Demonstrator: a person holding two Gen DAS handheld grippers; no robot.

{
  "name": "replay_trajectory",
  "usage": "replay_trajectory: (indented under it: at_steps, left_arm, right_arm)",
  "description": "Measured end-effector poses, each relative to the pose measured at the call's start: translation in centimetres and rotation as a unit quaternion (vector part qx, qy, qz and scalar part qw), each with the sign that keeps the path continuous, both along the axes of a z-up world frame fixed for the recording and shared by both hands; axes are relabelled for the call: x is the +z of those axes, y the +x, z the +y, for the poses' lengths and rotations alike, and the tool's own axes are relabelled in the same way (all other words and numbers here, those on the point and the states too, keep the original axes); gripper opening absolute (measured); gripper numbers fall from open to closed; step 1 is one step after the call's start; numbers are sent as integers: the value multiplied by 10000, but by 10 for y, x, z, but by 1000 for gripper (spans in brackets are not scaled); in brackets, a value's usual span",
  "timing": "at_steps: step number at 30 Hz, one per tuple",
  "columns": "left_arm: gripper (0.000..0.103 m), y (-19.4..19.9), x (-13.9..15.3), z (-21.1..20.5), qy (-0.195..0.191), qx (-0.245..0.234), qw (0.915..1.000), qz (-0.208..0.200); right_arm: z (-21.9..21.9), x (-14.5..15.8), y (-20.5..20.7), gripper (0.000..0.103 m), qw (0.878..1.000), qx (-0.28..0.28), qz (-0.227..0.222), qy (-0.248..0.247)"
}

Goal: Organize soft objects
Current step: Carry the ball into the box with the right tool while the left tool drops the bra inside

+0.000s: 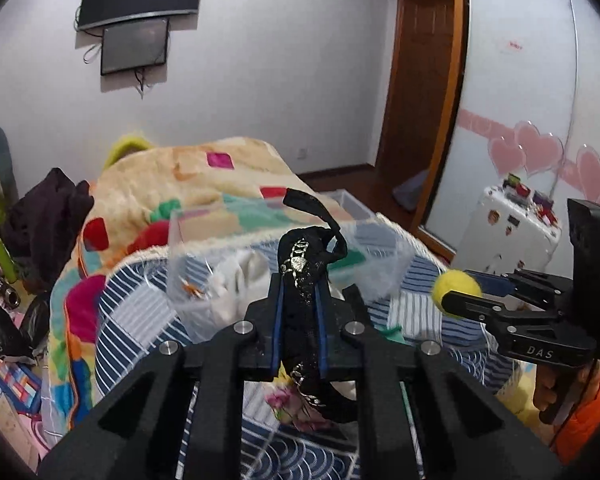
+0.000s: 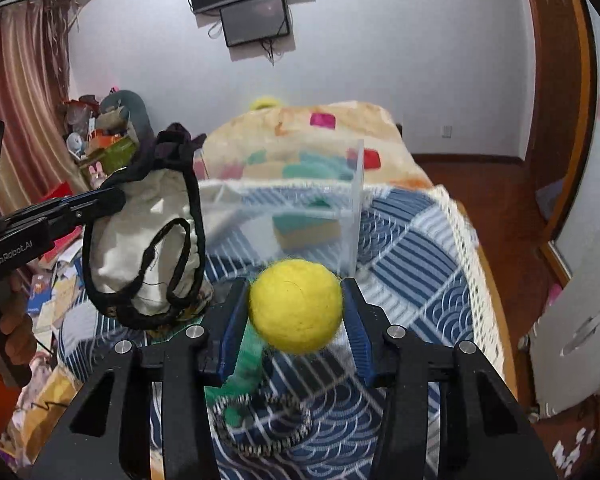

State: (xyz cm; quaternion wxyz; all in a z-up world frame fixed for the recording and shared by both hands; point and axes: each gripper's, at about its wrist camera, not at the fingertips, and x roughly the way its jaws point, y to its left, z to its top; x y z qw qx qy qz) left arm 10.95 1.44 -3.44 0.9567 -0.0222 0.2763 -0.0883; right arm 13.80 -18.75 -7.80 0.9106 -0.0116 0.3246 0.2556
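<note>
My left gripper [image 1: 299, 280] is shut on a black fabric band with a metallic pattern [image 1: 302, 304], held above the bed; in the right wrist view the band [image 2: 140, 248] hangs in loops from that gripper [image 2: 112, 200]. My right gripper [image 2: 296, 304] is shut on a yellow felt ball [image 2: 296, 306]; the ball also shows in the left wrist view [image 1: 456, 286] at the right gripper's tip [image 1: 452, 294]. A clear plastic box [image 2: 356, 204] stands on the bed ahead, with a green and yellow sponge [image 2: 306, 226] inside. White cloth [image 1: 236, 280] lies in the box.
The bed has a blue and white patterned cover [image 2: 412, 272] and a colourful blanket [image 1: 188, 184] behind. A green strip [image 2: 246, 364] and a patterned band [image 2: 260, 424] lie on the cover below my right gripper. Clutter [image 1: 4, 280] is left, a white suitcase [image 1: 512, 228] right.
</note>
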Motion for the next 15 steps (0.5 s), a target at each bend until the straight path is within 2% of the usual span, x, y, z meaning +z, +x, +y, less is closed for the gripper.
replay_trajectory:
  at_steps: [9,15]
  left_arm:
    - [13,31,32,10,23,265,9986,-453]
    - [13,60,37,11,82,441,9977,-509]
  right_arm:
    - [14,26,27,43,9992,41,-395,84]
    - [30,34,44,43,9985,124,-528,47]
